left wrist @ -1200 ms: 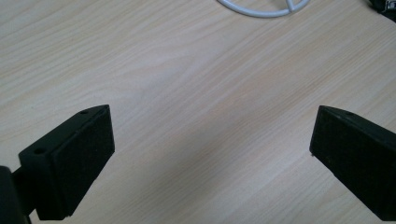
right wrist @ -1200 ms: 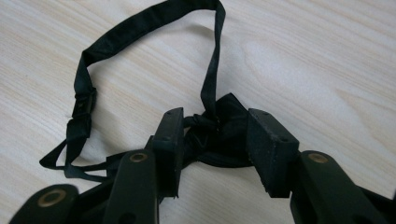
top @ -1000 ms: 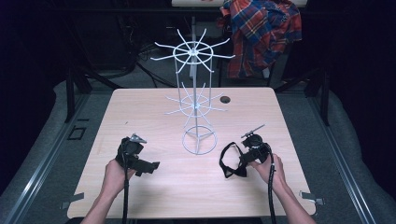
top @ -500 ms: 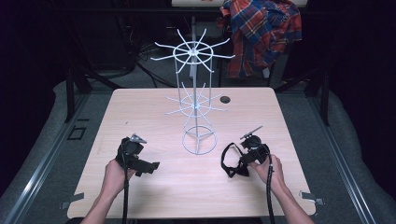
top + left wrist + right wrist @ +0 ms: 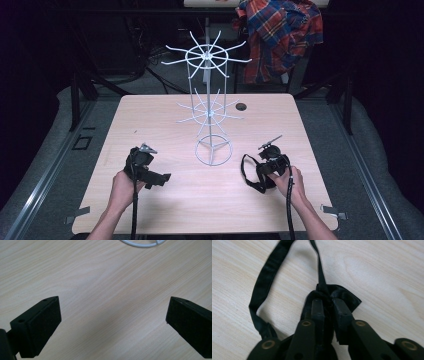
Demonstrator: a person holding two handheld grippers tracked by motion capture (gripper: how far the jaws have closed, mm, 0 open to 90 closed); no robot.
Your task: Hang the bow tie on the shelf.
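Shifted slightly leftward since earlier: right gripper [image 5: 264, 172], clamped on black bow tie [image 5: 338, 296], strap [image 5: 262, 287] looped on wooden table [image 5: 150, 115]. Left gripper [image 5: 112, 322] spread wide, near white wire rack [image 5: 210, 100].

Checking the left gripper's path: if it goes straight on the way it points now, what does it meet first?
Probably the white wire rack's ring base, ahead of the open left gripper. Only bare table lies between; its pitch is hard to judge, so it could touch wood first.
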